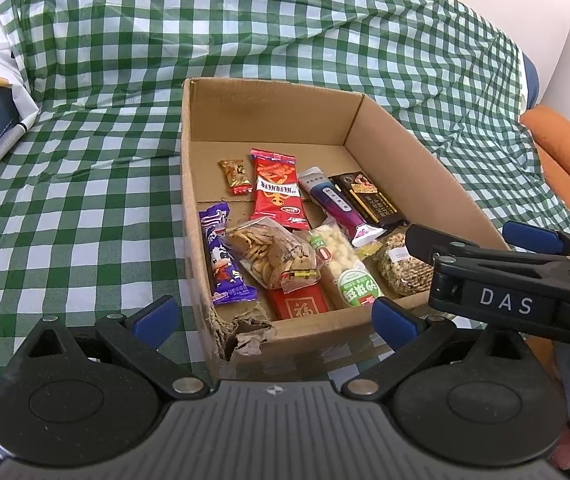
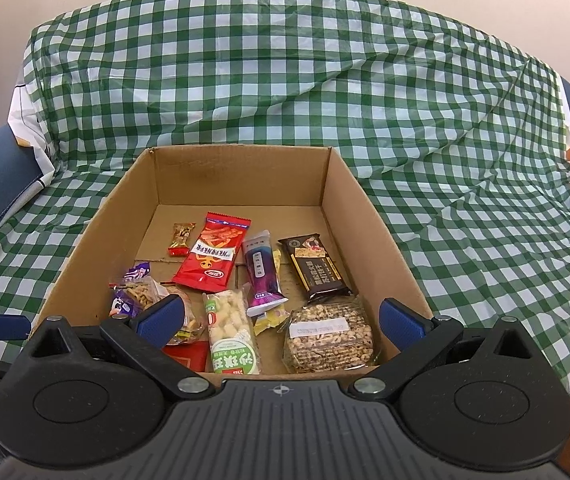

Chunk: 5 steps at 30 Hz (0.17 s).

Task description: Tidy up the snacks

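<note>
Left wrist: right tool over box.

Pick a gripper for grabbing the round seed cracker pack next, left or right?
Right, probably. The seed cracker pack lies in the cardboard box's near right corner, just ahead of the right gripper, jaws open. The left gripper faces the opposite corner.

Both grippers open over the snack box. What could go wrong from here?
1. The right gripper crosses just ahead of the left gripper; reaching together, they may collide.
2. The clear cracker bag lies on the purple packet and red packet; a pinch could catch two, or crush the crackers.
3. The cardboard box has a torn near corner; a finger might snag it and drag the box.
</note>
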### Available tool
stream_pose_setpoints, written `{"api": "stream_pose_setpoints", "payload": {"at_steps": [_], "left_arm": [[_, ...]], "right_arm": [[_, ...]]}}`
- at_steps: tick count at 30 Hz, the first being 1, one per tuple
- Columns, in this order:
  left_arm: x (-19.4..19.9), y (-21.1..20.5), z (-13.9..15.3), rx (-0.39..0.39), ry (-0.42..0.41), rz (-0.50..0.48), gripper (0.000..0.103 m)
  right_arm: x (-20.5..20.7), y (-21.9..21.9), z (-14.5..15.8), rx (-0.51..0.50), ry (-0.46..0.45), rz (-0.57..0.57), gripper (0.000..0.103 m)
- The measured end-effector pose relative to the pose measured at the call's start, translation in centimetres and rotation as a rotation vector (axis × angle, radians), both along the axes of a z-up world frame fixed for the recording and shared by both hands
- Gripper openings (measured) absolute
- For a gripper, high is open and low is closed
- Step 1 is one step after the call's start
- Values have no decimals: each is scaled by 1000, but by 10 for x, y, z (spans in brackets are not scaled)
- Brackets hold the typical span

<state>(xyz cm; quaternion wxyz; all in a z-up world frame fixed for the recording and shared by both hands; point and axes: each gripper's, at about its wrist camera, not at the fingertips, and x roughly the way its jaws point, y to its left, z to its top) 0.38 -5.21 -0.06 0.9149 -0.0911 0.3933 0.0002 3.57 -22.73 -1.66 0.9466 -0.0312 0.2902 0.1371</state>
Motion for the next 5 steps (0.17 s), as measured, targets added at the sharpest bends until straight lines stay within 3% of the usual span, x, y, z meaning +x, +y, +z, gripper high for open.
{"api": "stream_pose_setpoints", "payload": {"at_steps": [5], "left_arm": [[-1,1,2,3,-28,12,103]], "right_arm": [[3,-9,7,40,-1,-23,102]]}}
